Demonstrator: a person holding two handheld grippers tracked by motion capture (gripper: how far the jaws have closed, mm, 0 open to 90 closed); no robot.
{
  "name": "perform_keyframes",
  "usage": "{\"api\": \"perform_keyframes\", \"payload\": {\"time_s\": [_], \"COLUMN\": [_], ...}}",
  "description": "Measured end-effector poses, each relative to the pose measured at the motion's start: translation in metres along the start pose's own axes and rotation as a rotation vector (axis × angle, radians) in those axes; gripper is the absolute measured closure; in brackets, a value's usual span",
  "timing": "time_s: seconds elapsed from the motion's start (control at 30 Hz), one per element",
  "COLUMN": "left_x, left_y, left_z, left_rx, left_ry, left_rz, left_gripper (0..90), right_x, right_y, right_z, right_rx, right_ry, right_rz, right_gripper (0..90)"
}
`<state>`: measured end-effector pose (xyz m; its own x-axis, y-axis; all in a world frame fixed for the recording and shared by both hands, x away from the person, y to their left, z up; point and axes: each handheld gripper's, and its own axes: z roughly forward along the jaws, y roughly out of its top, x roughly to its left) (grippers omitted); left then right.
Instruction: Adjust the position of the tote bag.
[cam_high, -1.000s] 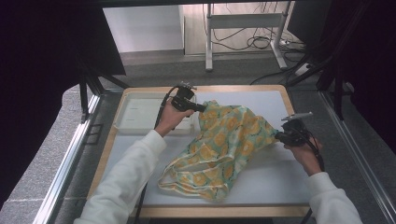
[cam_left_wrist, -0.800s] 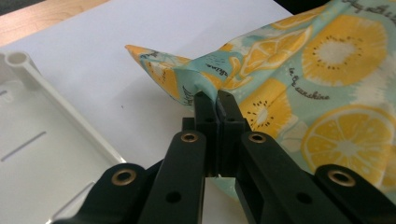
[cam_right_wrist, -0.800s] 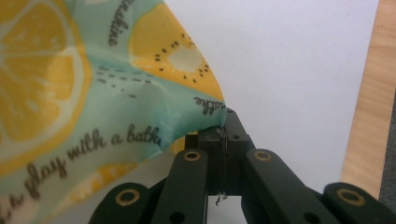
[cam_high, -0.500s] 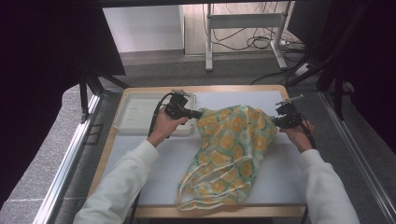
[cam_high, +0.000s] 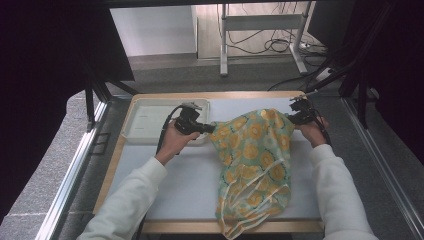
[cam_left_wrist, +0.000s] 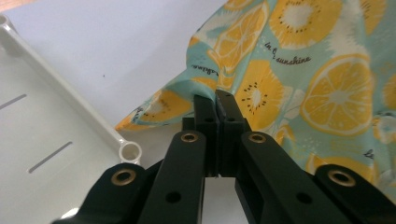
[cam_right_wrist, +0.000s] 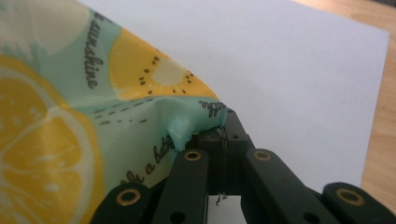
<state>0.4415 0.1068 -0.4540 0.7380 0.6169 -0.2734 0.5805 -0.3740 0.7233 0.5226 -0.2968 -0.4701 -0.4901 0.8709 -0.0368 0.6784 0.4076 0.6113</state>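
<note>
At the desk (cam_high: 165, 165), w/ a white tray (cam_high: 150, 125) at far left: my left tongs (cam_high: 209, 130) are clenched on the near-left corner of the lemon-print cloth (cam_high: 255, 160), just past the tray's corner. In the left gripper view the jaws pinch a bunched fold of that cloth (cam_left_wrist: 299, 79), tray rim (cam_left_wrist: 128, 151) right beside them.

Centre: the cloth hangs stretched between both tongs at its far edge, then trails toward me, its long axis running front-to-back, the loose end draped over the desk's near edge.

Right: my right tongs (cam_high: 295, 116) are clenched on the opposite corner, by the desk's far-right corner. In the right gripper view the cloth (cam_right_wrist: 70, 102) edge is crimped in the jaws, bare desk (cam_right_wrist: 289, 70) beyond.

Pose: both forearms reach forward, approx. level, wrists turned inward so the tongs point at each other across the cloth. Neither hand is nearer — each already holds its corner. My read: next move turns on the top edge staying taut btw. the two grips while the rest gets laid flat.
</note>
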Motion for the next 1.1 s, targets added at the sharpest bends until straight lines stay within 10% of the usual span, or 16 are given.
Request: {"api": "perform_keyframes", "payload": {"time_s": [1.1], "left_x": [0.007], "left_y": [-0.002], "left_z": [0.016], "left_rx": [0.012], "left_ry": [0.008], "left_rz": [-0.010], "left_gripper": [87.9], "right_x": [-0.008], "right_y": [-0.032], "right_z": [-0.014], "right_rx": [-0.062], "right_ry": [0.049], "right_rz": [0.081], "right_gripper": [83.1]}}
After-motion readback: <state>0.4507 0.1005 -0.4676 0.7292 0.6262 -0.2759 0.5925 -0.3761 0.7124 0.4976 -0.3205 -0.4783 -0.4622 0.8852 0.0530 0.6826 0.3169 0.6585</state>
